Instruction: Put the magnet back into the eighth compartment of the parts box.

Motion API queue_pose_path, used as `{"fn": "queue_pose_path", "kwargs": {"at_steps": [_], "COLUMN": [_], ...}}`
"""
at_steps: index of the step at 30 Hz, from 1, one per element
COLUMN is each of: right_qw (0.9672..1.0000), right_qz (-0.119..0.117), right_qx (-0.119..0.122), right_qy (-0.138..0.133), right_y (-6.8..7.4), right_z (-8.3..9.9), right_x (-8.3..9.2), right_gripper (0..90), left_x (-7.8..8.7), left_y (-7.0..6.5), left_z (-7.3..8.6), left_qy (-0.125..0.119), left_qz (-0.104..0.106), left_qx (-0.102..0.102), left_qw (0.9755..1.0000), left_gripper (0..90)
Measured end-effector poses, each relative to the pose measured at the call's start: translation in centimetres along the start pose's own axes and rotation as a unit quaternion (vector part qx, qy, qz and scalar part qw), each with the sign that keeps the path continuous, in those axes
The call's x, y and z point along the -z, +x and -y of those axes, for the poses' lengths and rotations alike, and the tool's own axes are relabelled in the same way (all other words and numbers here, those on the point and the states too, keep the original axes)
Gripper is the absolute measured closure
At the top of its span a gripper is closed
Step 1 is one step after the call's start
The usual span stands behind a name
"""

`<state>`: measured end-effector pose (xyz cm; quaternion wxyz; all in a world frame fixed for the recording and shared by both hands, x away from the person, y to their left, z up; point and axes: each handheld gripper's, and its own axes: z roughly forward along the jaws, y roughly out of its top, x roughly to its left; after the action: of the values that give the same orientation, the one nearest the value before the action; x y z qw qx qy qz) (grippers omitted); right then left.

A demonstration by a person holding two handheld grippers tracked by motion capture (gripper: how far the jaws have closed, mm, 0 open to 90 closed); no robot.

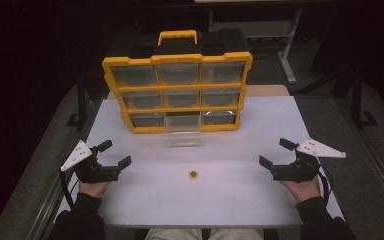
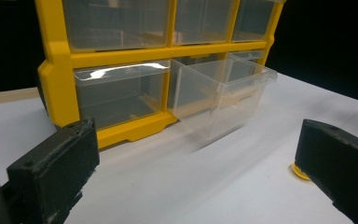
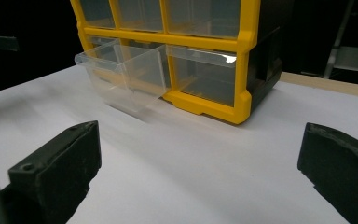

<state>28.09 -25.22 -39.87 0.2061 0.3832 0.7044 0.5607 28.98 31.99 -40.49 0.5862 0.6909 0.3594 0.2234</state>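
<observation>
Claws rest low at both sides of the white desk (image 1: 240,200) in the high view: the left claw (image 1: 115,153) and the right claw (image 1: 277,152) each have their jaws spread apart, grasping nothing. Between them, slightly nearer the person, a small yellow disc (image 1: 193,174) lies on the desk. Ahead of both claws stands a yellow drawer organizer (image 1: 177,92) with a clear drawer (image 1: 182,131) pulled out of its bottom middle slot.

From the left gripper view, the left claw (image 2: 200,170) gapes wide; the clear drawer (image 2: 221,95) sits ahead of it, and the yellow disc (image 2: 300,171) peeks out just beside its right jaw.

From the right gripper view, the right claw (image 3: 200,168) is likewise released, with the organizer (image 3: 200,60) ahead and the drawer (image 3: 123,77) ahead to the left.
</observation>
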Motion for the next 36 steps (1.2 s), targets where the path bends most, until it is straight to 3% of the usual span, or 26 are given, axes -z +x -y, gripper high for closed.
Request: {"fn": "queue_pose_path", "kwargs": {"at_steps": [16,23,36], "right_qw": [0.9999,0.9997,0.9968], "right_qz": [-0.005,-0.010,-0.042], "right_qx": [-0.009,-0.006,0.027], "right_qy": [0.014,0.023,0.063], "right_y": [0.0,0.2,1.9], "right_z": [0.1,-0.1,-1.9], "right_x": [-0.4,-0.7,-2.6], "right_gripper": [0.0,0.0,0.0], "left_x": [-0.3,-0.4,-0.3], "left_y": [0.6,0.4,0.4], "left_z": [0.2,0.2,0.2], "left_qy": [-0.003,0.000,0.001], "left_qz": [-0.008,-0.010,-0.016], "left_qx": [0.016,0.013,0.010], "left_qw": [0.9998,0.9999,0.9998], "left_gripper": [0.0,0.0,0.0]}}
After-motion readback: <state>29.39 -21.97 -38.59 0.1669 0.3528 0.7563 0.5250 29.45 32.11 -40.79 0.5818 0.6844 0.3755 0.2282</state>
